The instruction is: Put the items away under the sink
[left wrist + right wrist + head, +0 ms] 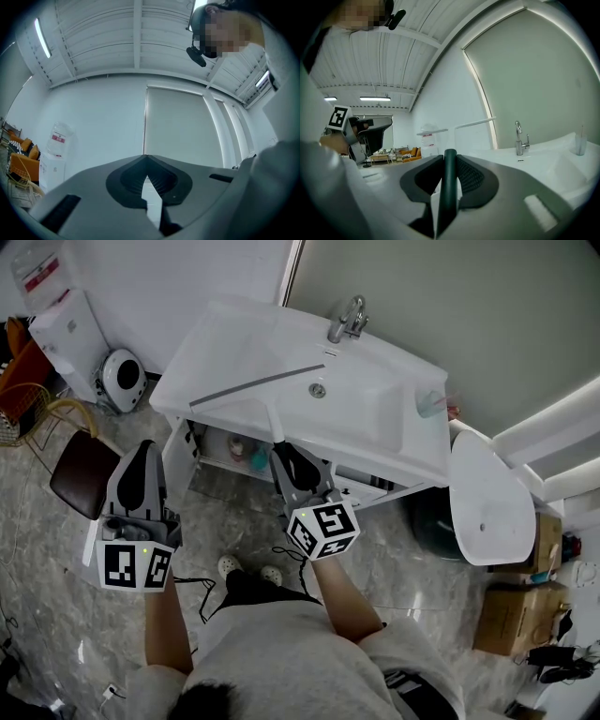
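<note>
I stand before a white sink vanity (234, 362) whose open lower shelf (211, 460) holds a pinkish item (235, 446) and a teal item (259, 461). My right gripper (281, 452) points at that shelf, shut on a slim dark green item (448, 187) that stands upright between the pads. In the head view a white stick-like end (274, 425) shows past the jaw tips. My left gripper (142, 452) hangs left of the vanity over the floor. Its jaws meet at the tips (146, 159) with nothing between them.
A faucet (347, 320) and a translucent cup (431, 404) are on the sink top. A white toilet (487, 502) and a dark bin (433, 521) stand to the right, cardboard boxes (511, 615) beyond. A brown chair (84, 474) and a water dispenser (70, 329) stand at the left.
</note>
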